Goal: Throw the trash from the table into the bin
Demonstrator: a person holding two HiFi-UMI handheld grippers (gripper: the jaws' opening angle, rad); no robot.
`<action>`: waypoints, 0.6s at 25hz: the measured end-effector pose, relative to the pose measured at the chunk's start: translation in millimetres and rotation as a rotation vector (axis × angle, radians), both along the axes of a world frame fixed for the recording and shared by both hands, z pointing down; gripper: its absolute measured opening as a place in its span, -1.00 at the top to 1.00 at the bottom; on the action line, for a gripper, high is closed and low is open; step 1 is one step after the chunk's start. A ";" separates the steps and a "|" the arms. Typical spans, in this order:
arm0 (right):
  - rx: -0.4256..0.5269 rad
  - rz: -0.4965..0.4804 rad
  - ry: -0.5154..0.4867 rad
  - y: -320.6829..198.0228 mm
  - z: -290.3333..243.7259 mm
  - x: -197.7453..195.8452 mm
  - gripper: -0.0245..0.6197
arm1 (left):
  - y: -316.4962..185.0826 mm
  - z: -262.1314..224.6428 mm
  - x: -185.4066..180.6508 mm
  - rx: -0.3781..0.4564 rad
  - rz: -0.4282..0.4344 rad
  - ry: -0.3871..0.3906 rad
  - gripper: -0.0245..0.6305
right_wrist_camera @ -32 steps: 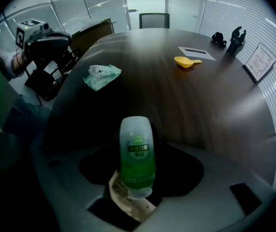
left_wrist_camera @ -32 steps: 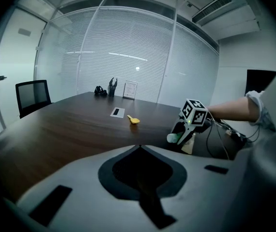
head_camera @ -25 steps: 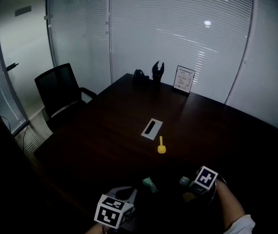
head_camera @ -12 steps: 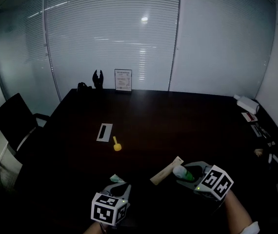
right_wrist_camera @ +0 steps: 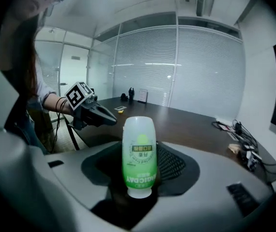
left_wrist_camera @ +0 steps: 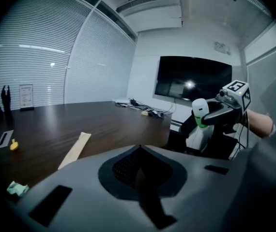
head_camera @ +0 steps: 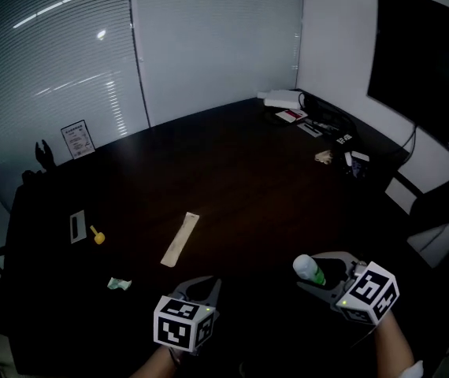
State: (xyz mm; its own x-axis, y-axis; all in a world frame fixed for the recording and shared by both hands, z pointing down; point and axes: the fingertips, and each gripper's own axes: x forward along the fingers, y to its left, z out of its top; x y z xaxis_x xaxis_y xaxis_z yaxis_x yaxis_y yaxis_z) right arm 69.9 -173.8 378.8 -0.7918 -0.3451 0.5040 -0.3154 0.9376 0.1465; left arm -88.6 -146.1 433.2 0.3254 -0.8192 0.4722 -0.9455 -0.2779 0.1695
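Right gripper [head_camera: 319, 277] is clenched on the small white squeeze bottle with a green label [right_wrist_camera: 139, 149]. In my right gripper view the bottle stands cap-down between the jaws, its print upside down. It is held in the air to the near right of the tan paper sleeve [head_camera: 180, 239], which lies flat on the dark table [head_camera: 240, 179]. I cannot tell whether the bottle is over the tabletop or past its edge. Left gripper [head_camera: 201, 288] has its jaws closed together with nothing between them, on the near side of the sleeve. A crumpled pale-green wrapper [head_camera: 117, 283] lies on the table near-left of the sleeve. A small yellow piece [head_camera: 97, 235] and a white card with a black slot [head_camera: 77, 227] lie to the sleeve's left. Cables and small clutter [head_camera: 319, 124] sit far right of the sleeve, well apart.
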 end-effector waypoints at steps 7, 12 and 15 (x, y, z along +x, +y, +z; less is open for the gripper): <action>-0.045 0.338 -0.031 9.6 48.4 159.2 0.26 | -15.7 31.1 156.6 -0.046 0.290 0.009 0.93; -0.116 0.404 0.047 -2.6 136.7 223.3 0.26 | -37.4 71.4 232.9 -0.082 0.382 -0.023 0.93; -0.155 0.401 0.135 -17.6 206.6 246.4 0.26 | -51.0 105.4 271.0 -0.122 0.417 -0.035 0.93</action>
State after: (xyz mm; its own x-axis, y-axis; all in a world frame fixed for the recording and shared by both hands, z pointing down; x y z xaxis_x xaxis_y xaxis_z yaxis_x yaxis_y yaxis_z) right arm 316.3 -191.4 585.5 -0.5346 -0.5236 0.6634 -0.6458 0.7594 0.0790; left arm 182.4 -197.2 538.6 0.5988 -0.5582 0.5743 -0.7621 -0.6176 0.1945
